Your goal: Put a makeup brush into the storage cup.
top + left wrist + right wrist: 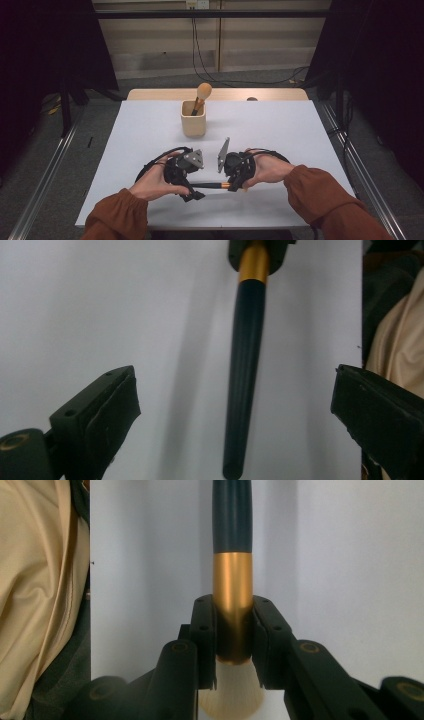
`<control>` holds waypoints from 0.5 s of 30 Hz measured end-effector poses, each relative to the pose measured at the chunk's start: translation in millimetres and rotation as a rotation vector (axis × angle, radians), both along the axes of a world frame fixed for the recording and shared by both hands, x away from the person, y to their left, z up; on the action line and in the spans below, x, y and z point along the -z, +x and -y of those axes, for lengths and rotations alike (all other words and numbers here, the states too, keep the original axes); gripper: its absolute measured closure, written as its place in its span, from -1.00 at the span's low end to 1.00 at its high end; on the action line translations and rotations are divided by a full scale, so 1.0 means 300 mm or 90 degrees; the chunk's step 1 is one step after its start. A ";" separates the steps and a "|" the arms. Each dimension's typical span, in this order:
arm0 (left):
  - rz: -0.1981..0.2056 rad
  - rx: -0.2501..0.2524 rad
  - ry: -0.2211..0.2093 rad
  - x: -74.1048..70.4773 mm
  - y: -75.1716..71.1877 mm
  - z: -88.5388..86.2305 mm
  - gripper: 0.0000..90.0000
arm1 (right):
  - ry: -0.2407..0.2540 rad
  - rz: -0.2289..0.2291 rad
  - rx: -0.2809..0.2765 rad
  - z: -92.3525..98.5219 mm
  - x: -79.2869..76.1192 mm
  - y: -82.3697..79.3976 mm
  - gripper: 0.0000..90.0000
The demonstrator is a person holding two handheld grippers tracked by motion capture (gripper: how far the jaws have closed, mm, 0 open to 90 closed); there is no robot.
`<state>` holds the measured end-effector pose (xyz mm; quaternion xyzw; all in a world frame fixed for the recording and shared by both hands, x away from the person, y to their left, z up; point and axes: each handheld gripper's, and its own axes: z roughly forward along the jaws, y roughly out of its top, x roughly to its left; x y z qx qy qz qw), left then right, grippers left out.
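Note:
A makeup brush (210, 185) with a dark handle, a gold ferrule and pale bristles lies level just above the white table (280, 130) near its front edge. My right gripper (234, 186) is shut on the gold ferrule (232, 580), with the bristles (232, 705) behind the jaws. My left gripper (196, 190) faces it from the left and stands open. The brush's dark handle (245, 365) runs between the left gripper's (235, 385) wide-apart jaws without touching either pad. The right gripper (257, 250) holds the ferrule at the far end in the left gripper view.
A pale wooden cup (193, 119) stands at the table's middle back, with a round-headed brush (202, 93) leaning in it. Beige cloth (35, 580) hangs past the table's near edge. Dark curtains and floor rails flank the table.

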<state>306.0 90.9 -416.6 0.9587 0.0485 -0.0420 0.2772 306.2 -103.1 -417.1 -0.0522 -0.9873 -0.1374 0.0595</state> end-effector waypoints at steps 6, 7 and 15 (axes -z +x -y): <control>0.015 -0.003 0.000 0.011 -0.004 0.027 -0.84 | 0.013 0.005 0.000 0.001 -0.004 -0.001 0.65; 0.012 0.002 -0.004 0.013 -0.004 0.031 -0.82 | 0.013 0.007 -0.001 0.001 -0.005 0.001 0.65; -0.002 0.008 -0.009 0.026 0.008 0.060 -0.51 | 0.024 0.010 0.002 0.000 -0.008 -0.001 0.65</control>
